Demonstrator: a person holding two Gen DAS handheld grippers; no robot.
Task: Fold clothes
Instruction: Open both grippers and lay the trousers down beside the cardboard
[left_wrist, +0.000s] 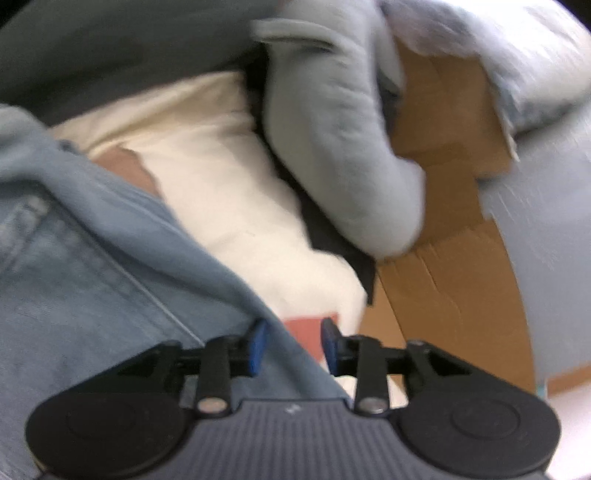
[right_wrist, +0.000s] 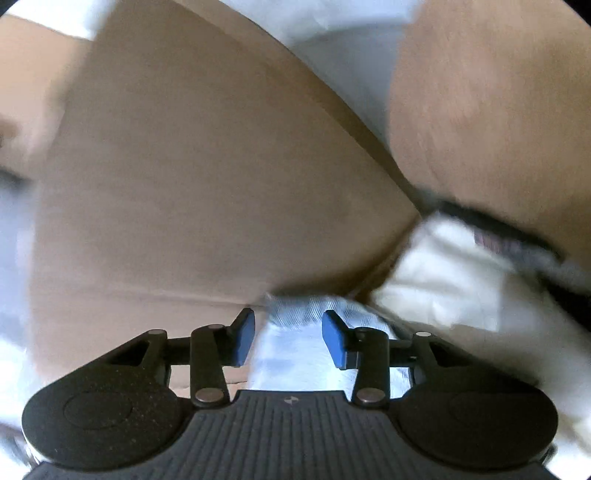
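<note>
In the left wrist view, blue denim jeans (left_wrist: 92, 266) spread across the left side and run down between my left gripper's (left_wrist: 294, 345) blue pads. The jaws stand partly closed, with the denim edge filling the gap low down. A red patch (left_wrist: 308, 328) shows just past the tips. In the right wrist view, my right gripper (right_wrist: 290, 339) has a bunch of pale blue denim (right_wrist: 295, 321) packed between its pads, which press it from both sides. A cream garment (right_wrist: 450, 280) lies to the right of it.
An open cardboard box (left_wrist: 450, 206) holds a cream garment (left_wrist: 207, 177), a pale blue fleecy sleeve (left_wrist: 343, 147) and dark cloth. In the right wrist view a brown cardboard wall (right_wrist: 207, 177) fills the middle, and a person's arm (right_wrist: 498, 122) is at upper right. Both views are blurred.
</note>
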